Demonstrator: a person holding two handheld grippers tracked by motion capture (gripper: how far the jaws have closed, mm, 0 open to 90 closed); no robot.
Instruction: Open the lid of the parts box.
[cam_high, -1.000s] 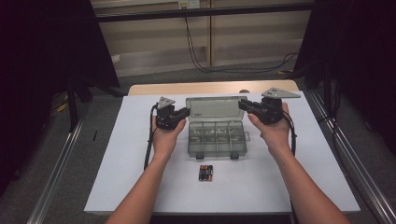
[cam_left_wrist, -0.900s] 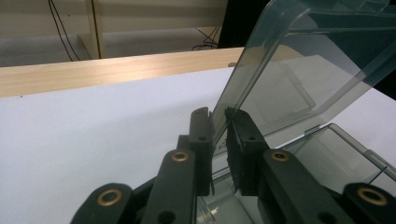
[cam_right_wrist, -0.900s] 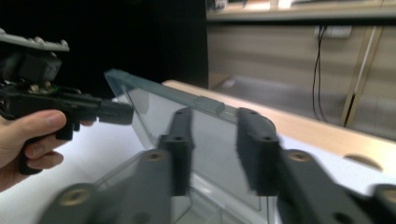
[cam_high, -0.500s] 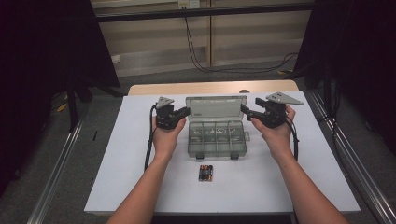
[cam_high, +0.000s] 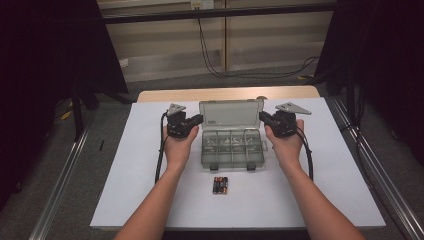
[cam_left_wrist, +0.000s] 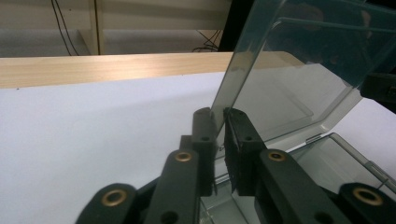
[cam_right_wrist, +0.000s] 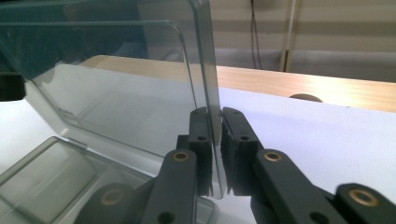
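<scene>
A clear plastic compartment box (cam_high: 232, 150) sits mid-table with its lid (cam_high: 231, 114) standing open at the back. My left gripper (cam_high: 198, 119) is shut on the lid's left edge, and in the left gripper view the pads (cam_left_wrist: 204, 133) pinch the clear lid (cam_left_wrist: 289, 79). My right gripper (cam_high: 262, 117) has just been closing, with the lid's right edge between its jaws. In the right gripper view the right gripper (cam_right_wrist: 217, 123) presses on that edge of the lid (cam_right_wrist: 116, 70). The box base (cam_right_wrist: 51, 172) lies below it.
A small pack of batteries (cam_high: 220, 185) lies in front of the box. A white mat (cam_high: 125, 165) covers the wooden table (cam_high: 225, 94). Metal rails (cam_high: 60, 185) run along both sides, and cables (cam_high: 160, 155) trail from each gripper.
My right gripper has sunk a little and closed on the lid's right edge. The left gripper and the box have stayed put.
</scene>
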